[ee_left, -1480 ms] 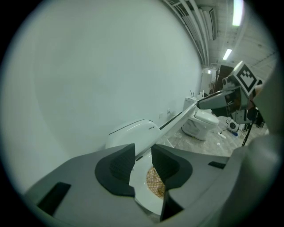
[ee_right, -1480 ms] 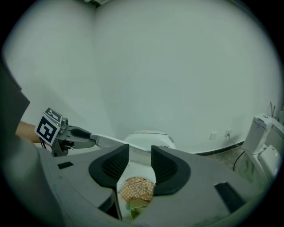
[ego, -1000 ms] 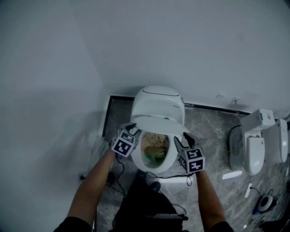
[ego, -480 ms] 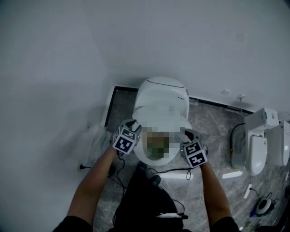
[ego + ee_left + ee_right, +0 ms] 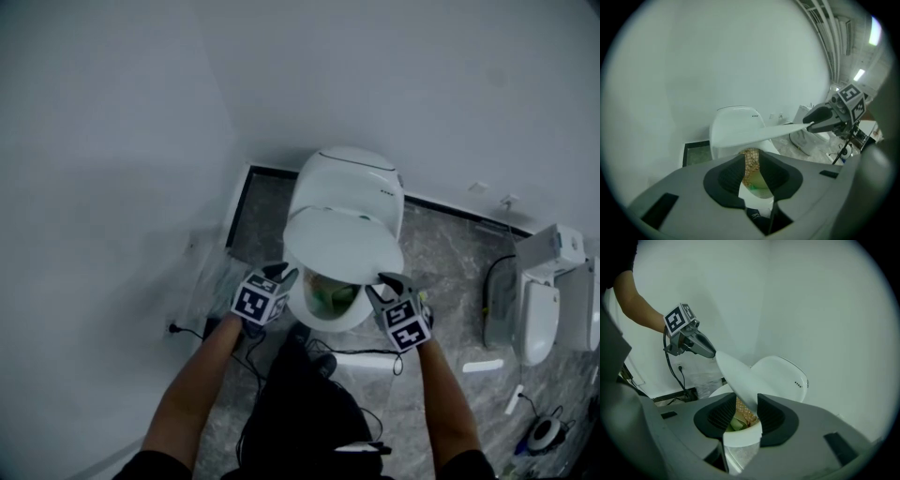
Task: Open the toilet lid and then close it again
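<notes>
The white toilet [image 5: 349,187] stands against the wall, and its lid [image 5: 343,244] hangs half lowered over the bowl [image 5: 323,314]. My left gripper [image 5: 279,274] is at the lid's left edge; its fingertips touch that edge in the right gripper view, where the left gripper [image 5: 711,354] shows. In the left gripper view the lid [image 5: 759,134] passes just above the pads, with only the bowl showing between them. My right gripper [image 5: 386,281] is at the lid's right edge. Its jaws have just been closing, and the lid [image 5: 740,380] runs between them against one pad, with a gap on the other side.
White walls close in behind and to the left. More white fixtures [image 5: 539,300] stand on the right of the grey stone floor. A wall socket with a black cable [image 5: 174,328] is at the lower left. The person's dark legs [image 5: 300,403] are in front of the bowl.
The lid has swung down from near upright to about halfway over the bowl. Both grippers have come down and forward with its edges.
</notes>
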`<action>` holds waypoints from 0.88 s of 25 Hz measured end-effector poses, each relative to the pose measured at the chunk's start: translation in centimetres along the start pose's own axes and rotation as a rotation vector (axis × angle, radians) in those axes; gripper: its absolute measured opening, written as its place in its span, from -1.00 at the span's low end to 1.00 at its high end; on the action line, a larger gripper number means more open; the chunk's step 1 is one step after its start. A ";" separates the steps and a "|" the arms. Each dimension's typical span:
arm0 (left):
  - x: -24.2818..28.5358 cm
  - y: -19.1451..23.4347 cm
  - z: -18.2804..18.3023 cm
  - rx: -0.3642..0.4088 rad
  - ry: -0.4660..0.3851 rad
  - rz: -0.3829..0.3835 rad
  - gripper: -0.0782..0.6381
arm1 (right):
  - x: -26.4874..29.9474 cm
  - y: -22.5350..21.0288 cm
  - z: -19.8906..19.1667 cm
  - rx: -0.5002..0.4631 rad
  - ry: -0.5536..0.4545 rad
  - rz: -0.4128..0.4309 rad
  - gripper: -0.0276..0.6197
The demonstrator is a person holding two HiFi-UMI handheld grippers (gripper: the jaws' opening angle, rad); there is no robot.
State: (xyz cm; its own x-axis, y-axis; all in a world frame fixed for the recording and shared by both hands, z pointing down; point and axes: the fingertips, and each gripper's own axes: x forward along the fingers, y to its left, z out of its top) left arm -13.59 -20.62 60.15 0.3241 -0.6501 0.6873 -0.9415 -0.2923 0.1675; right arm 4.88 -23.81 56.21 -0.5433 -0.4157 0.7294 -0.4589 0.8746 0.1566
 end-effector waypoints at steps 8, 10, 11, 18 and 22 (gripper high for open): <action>-1.2 0.1 -0.5 -0.085 -0.059 0.039 -0.70 | 0.3 2.3 -2.2 -0.034 0.023 0.016 -0.44; -1.2 0.2 -0.5 -0.082 -0.063 0.039 -0.71 | 0.3 2.7 -2.5 -0.039 0.024 0.018 -0.44; -1.1 0.1 -0.5 -0.080 -0.065 0.037 -0.71 | 0.4 3.0 -2.8 -0.040 0.030 0.018 -0.44; 0.9 -1.0 -1.9 -0.048 -0.025 0.013 -0.71 | 1.0 4.8 -4.5 -0.063 0.059 0.040 -0.43; 1.3 -1.1 -3.3 -0.053 -0.020 0.031 -0.76 | 1.2 5.6 -5.1 -0.080 0.057 0.024 -0.42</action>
State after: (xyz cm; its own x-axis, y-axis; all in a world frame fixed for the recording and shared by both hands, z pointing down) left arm -12.47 -18.86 63.23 0.2956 -0.6725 0.6785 -0.9547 -0.2344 0.1835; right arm 5.28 -18.15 61.35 -0.5112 -0.3818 0.7700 -0.3877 0.9020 0.1899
